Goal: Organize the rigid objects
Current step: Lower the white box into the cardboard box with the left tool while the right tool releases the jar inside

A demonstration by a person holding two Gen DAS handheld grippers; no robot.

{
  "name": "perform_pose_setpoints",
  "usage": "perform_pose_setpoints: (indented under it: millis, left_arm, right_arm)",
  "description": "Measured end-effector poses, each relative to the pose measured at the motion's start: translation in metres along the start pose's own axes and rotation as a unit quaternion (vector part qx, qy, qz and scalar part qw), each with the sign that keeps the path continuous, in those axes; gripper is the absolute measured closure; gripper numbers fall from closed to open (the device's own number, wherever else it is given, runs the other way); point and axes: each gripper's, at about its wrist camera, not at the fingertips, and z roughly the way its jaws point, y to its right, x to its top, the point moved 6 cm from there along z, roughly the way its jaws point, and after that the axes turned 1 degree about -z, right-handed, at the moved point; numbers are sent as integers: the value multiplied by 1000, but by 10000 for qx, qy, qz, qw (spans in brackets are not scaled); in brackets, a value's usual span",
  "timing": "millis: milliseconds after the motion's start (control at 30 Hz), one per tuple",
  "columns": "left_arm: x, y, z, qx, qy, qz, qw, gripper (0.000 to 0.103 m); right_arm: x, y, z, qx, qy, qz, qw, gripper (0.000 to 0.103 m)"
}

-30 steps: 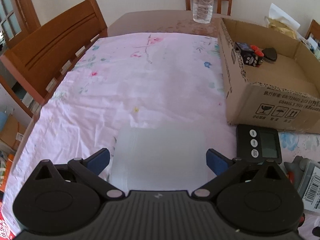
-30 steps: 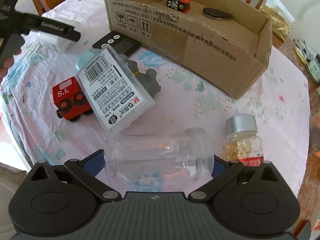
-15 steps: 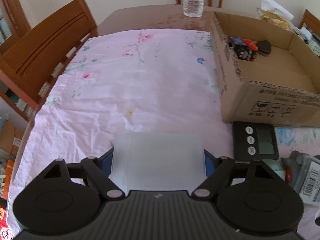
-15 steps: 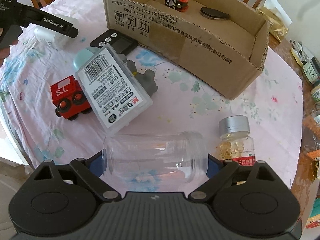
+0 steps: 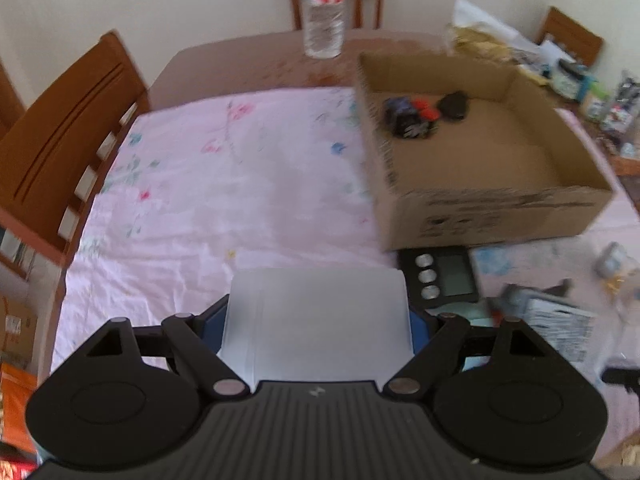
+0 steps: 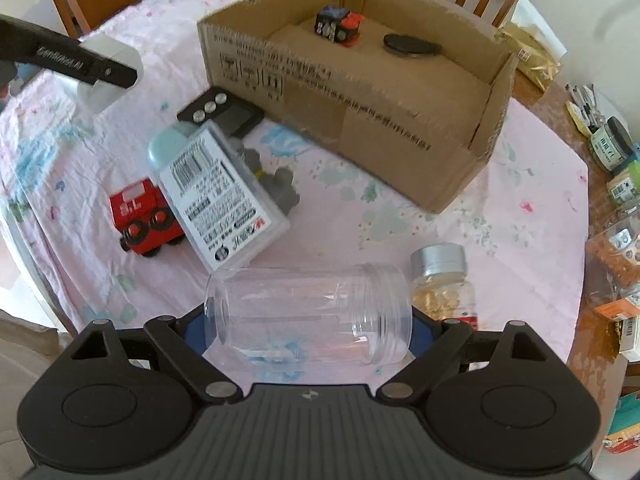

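Observation:
My left gripper (image 5: 318, 320) is shut on a white translucent container (image 5: 316, 320) and holds it above the pink cloth; it also shows in the right wrist view (image 6: 108, 68). My right gripper (image 6: 308, 322) is shut on a clear plastic jar (image 6: 308, 314) lying sideways between its fingers. The open cardboard box (image 5: 500, 208) sits ahead to the right and holds a dark toy with red parts (image 5: 412, 118) and a black flat object (image 5: 454, 105). In the right wrist view the box (image 6: 360, 92) stands beyond the loose items.
On the cloth lie a black timer (image 6: 220, 114), a labelled plastic case (image 6: 220, 196), a red toy train (image 6: 144, 216), a grey toy (image 6: 280, 188) and a silver-capped pill bottle (image 6: 442, 280). A water bottle (image 5: 324, 8) and chairs (image 5: 60, 140) stand around the table. Clutter crowds the right edge (image 6: 612, 168).
The left gripper closed on the white container and lifted it, swinging toward the box. The right gripper raised the clear jar off the cloth.

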Motion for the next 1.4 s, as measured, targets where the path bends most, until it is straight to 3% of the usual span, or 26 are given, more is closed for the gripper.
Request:
perform_pose_setpoints:
  millis: [333,533,733,767,800,833,967,1167,1400]
  left_arm:
    - [65,47,-34,-597,750,388,9946,20]
    - [107,75,-24,-696,1105,602,9896,20]
    - [132,84,-4,-711,1184,450,9894,20]
    - [134,85,-1,-702,1255,414,9888,15]
    - [135,85,1,-677,1289,348,9887,3]
    - [137,84,4,-644,1302,237,9891,1]
    - [131,79,8,-665,1376,91,9882,1]
    - [104,64,13,-311,999,56,9945,1]
    - [66,44,-4,127,881,98,9960,1]
  right_arm:
    - [47,33,-34,-204,758,61,9969,9]
    - [78,51,-44,-299,1117,30,9933,9]
    - [104,71,-43,-373,1298,64,9908,9]
    - [107,73,-42,-377,1301,53,9908,9]
    - [110,75,-41,-375,1307,43,9907,9]
    - [112,77,-39,-375,1306,45,9907,9]
    - [119,84,-30,-283,1256,90,9916,9]
    - [133,89,-12,-152,1181,174,9927,9]
    - [164,103,8,-64,1112,336,9932,9]
